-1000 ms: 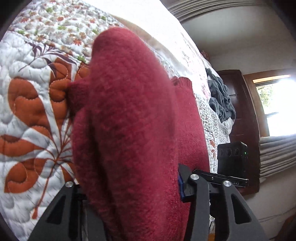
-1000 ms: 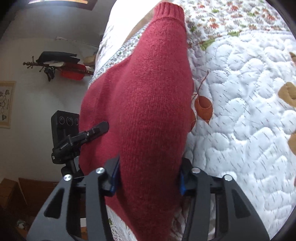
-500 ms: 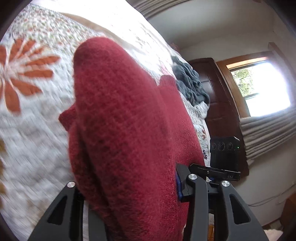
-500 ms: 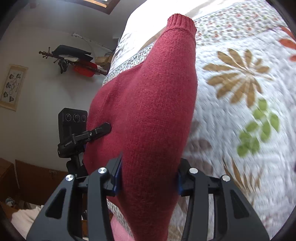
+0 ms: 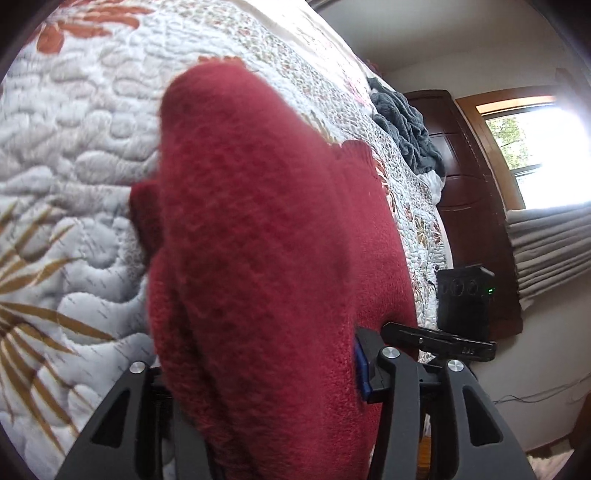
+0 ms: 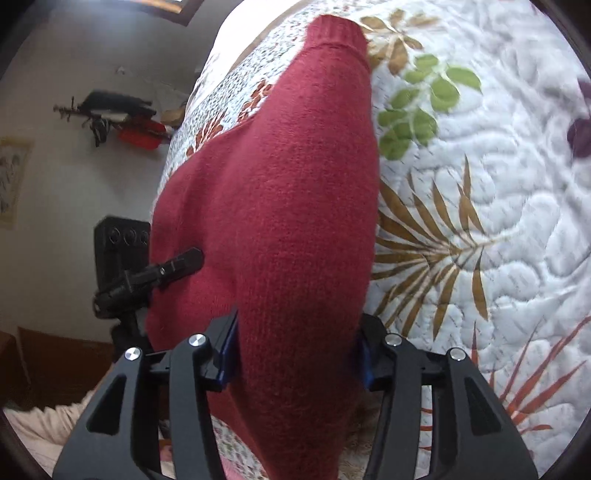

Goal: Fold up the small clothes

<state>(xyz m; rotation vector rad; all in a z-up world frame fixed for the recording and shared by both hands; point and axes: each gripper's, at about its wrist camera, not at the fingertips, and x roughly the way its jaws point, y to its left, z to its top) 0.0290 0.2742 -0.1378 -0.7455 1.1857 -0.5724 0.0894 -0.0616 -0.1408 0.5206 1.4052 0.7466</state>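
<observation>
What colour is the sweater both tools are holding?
Solid dark red knit sweater, with no visible pattern and a ribbed cuff; clearest in the right wrist view.

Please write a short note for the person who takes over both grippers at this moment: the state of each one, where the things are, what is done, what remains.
Left gripper: jaws shut on the red sweater.
Right gripper: jaws shut on the same sweater, at another part.
The sweater hangs between both, lifted over the floral quilt; one ribbed cuff points away.
Done: the pick-up. Left: lay it down, fold it.
A grey garment waits at the far edge.
</observation>
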